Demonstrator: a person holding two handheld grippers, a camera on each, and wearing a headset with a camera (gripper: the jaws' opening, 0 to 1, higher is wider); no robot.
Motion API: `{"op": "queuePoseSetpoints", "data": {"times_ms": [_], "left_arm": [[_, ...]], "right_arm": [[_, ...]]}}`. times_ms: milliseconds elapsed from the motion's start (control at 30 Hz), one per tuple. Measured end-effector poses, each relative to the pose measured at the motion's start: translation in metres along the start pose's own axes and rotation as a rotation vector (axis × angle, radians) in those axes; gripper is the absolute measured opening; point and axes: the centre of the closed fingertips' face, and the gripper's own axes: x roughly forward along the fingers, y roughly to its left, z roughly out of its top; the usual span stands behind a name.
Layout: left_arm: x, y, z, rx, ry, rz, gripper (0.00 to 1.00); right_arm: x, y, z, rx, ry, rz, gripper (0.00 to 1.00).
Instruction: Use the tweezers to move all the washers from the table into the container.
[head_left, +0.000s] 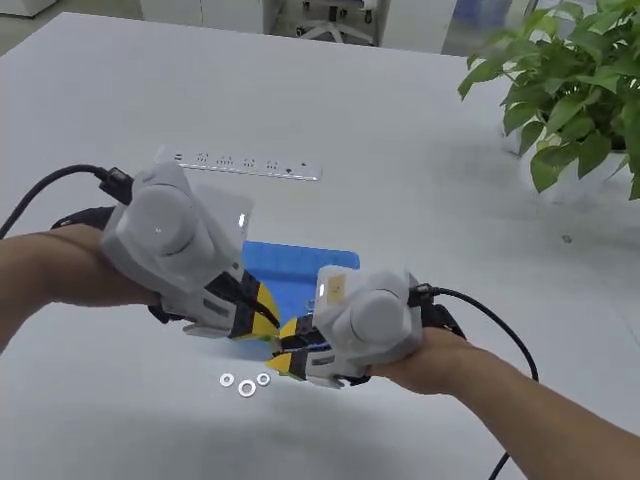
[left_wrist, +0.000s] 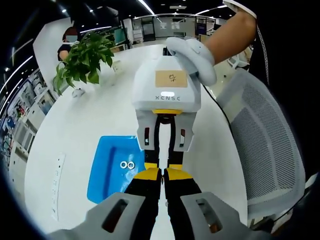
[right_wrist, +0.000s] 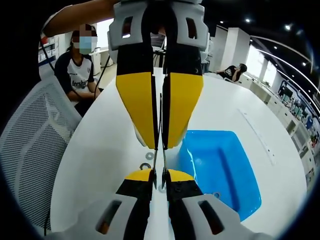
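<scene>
Left tool (left_wrist: 163, 174) clamps the tweezers (right_wrist: 159, 150). Right tool (right_wrist: 160, 176) meets it tip to tip, jaws narrow around the prongs, grip unclear. Three washers (head_left: 247, 386) lie on the tabletop (head_left: 420, 200) just nearer. The blue container (head_left: 300, 265) behind holds two. Power strip (head_left: 245, 165) farther, plant (head_left: 570, 90) far right.

The white worktop (head_left: 420, 120) carries a shallow blue plastic container (head_left: 292, 262), three small metal washers (head_left: 246, 383) near it, a long white power strip (head_left: 250, 165) and a leafy potted plant (head_left: 570, 100).
</scene>
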Motion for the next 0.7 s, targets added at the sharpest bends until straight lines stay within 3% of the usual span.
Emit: {"op": "queuePoseSetpoints", "data": {"times_ms": [700], "left_arm": [[0.012,-0.001,-0.011,-0.013,0.021,-0.02,0.06]], "right_arm": [[0.011,0.001,-0.011,-0.007,0.015,0.013,0.12]]}}
